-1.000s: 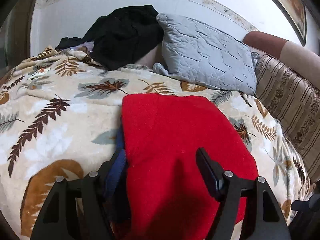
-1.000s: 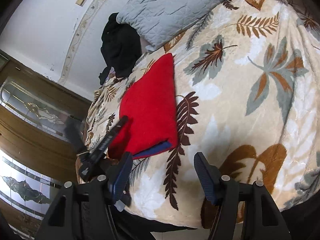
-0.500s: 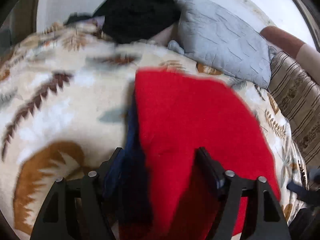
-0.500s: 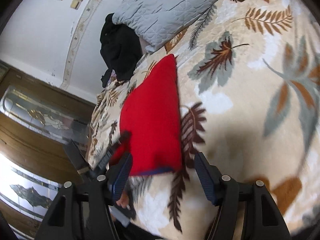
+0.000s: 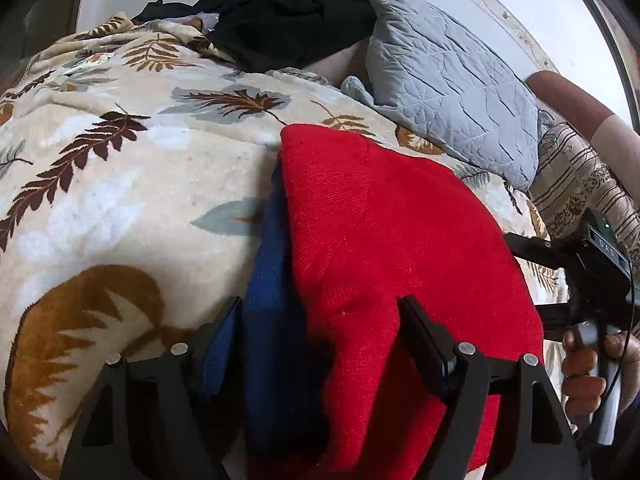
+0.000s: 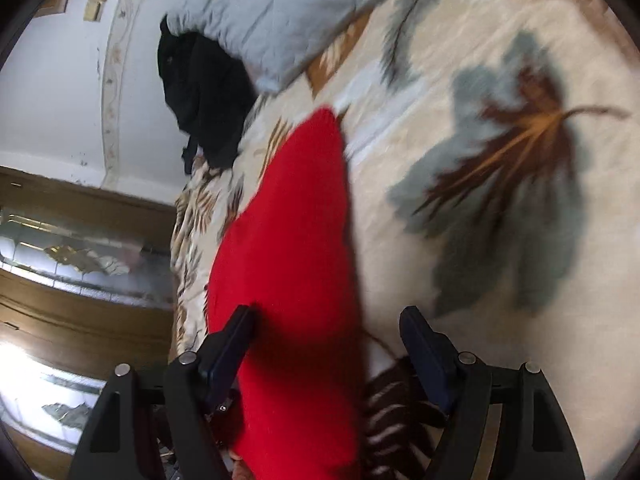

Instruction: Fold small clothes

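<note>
A folded red garment (image 5: 400, 248) with a blue layer (image 5: 272, 280) showing along its left edge lies on the leaf-print blanket (image 5: 120, 184). My left gripper (image 5: 320, 340) is open, its jaws straddling the garment's near left edge where red meets blue. My right gripper (image 6: 328, 344) is open too, its jaws astride the red garment's (image 6: 292, 240) near right edge. The right gripper also shows in the left wrist view (image 5: 588, 276), at the garment's right side, held by a hand.
A grey quilted pillow (image 5: 452, 80) and a heap of black clothing (image 5: 288, 12) lie at the far end of the bed. A striped cushion (image 5: 580, 184) is at the right. Wooden panelling with glass (image 6: 80, 248) stands beyond the bed's left side.
Both grippers have moved forward onto the garment's near edge. The right gripper came in from the blanket until the red cloth lies between its jaws. Both stay open.
</note>
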### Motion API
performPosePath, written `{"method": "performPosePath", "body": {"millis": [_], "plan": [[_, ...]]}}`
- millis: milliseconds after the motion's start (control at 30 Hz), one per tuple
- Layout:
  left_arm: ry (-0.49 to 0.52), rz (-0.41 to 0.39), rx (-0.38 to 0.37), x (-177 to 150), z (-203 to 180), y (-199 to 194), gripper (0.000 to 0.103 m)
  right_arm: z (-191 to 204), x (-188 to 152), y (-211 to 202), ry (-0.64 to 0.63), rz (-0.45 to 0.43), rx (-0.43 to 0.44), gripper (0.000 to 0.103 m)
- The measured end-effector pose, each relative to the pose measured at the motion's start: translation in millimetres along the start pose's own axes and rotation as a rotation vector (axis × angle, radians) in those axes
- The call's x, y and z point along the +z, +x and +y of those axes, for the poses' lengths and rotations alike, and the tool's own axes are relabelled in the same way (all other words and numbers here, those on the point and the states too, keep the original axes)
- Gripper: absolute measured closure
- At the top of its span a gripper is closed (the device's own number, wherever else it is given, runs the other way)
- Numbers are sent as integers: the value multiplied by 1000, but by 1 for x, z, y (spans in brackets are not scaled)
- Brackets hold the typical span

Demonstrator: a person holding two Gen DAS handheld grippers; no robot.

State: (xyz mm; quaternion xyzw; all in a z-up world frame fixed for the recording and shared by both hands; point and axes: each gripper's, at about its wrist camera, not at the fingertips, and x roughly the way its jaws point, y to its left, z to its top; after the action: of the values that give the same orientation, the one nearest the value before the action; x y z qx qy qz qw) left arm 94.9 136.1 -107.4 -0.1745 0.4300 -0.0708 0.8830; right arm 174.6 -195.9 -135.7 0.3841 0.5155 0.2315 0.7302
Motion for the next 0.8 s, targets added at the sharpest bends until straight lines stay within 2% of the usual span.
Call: {"method": "performPosePath", "body": {"millis": [33, 100, 167, 300, 333, 367, 433, 500, 533, 567, 633, 667, 700, 733, 800], "plan": [[0, 0, 0, 0, 0, 0, 23, 2, -1, 5, -12, 9, 15, 25], [1, -1, 3, 0, 0, 0, 23, 10, -3, 13, -75, 22, -8, 54], [-1, -2, 1, 0, 0, 0, 23, 24, -6, 11, -130, 21, -70, 59], [5, -6, 9, -1, -2, 0, 23, 40, -11, 7, -224, -7, -175, 62], [4, -7, 8, -1, -1, 0, 23, 36, -9, 8, -213, -4, -175, 57], [2, -7, 6, -1, -1, 0, 23, 34, -7, 5, -193, -13, -154, 51], [1, -7, 6, -1, -1, 0, 23, 34, -1, -5, -183, -57, -107, 44], [3, -9, 10, -1, -2, 0, 23, 30, 10, -14, -125, -101, -44, 30], [2, -8, 8, -1, -2, 0, 23, 26, 14, -15, -95, -120, -32, 26], [1, -8, 7, -1, -2, 0, 23, 21, 22, -9, -58, -120, -30, 25], [-1, -6, 7, -1, -2, 0, 23, 13, 32, 16, -11, -20, -35, 27], [-1, -7, 8, -1, -1, -1, 23, 11, 33, 32, -10, 45, -39, 49], [-3, -8, 8, -1, -1, -1, 23, 20, 32, 34, -64, 46, -63, 54], [-5, -8, 9, -1, -1, 0, 23, 43, 26, 32, -190, 19, -155, 58], [-1, -9, 12, -1, -2, 1, 22, 62, 20, 30, -268, -6, -234, 60]]}}
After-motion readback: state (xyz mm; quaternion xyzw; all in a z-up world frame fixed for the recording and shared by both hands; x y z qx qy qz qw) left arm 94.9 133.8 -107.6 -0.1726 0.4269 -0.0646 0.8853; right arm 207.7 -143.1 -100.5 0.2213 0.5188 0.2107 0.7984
